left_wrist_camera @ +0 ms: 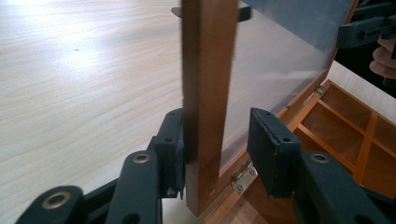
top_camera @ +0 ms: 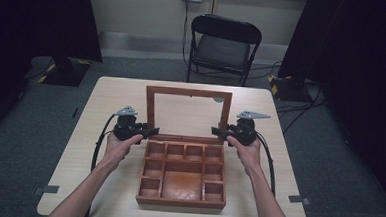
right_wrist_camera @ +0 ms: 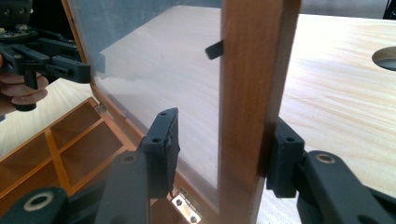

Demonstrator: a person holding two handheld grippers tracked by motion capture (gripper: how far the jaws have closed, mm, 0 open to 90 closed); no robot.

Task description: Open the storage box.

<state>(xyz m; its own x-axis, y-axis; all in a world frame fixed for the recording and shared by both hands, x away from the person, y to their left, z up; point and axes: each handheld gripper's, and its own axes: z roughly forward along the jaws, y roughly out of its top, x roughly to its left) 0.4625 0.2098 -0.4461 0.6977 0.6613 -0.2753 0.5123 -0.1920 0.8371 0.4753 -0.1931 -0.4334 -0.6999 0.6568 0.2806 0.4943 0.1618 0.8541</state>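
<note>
Wooden box (top_camera: 182,175) sat open near the front-middle of the pale tabletop (top_camera: 106,99), its base split into small compartments around one larger central well. Its lid (top_camera: 188,113), a brown wood frame around a clear pane, stood upright from the back edge of the base on small metal hinges (left_wrist_camera: 243,176).

In the high view, the left gripper (top_camera: 147,132) met the lid's left side rail low down, near the hinge line, with the left hand (top_camera: 121,145) wrapped around its body. The right gripper (top_camera: 218,133) sat at the lid's right side rail at about the same height, held by the right hand (top_camera: 244,147). A grey three-cornered plate topped each gripper, and black cables trailed back along both forearms.

In the left gripper view, the jaws straddled the lid's side rail (left_wrist_camera: 205,102): the outer pad touched the wood, while the inner pad stood apart from it in front of the pane, so the jaws were spread rather than pinching. In the right gripper view, the side rail (right_wrist_camera: 252,102) likewise stood between spread jaws, the outer pad against the wood and the inner pad clear of it.

Beyond the tabletop stood a black folding chair (top_camera: 223,45) on grey carpet.
</note>
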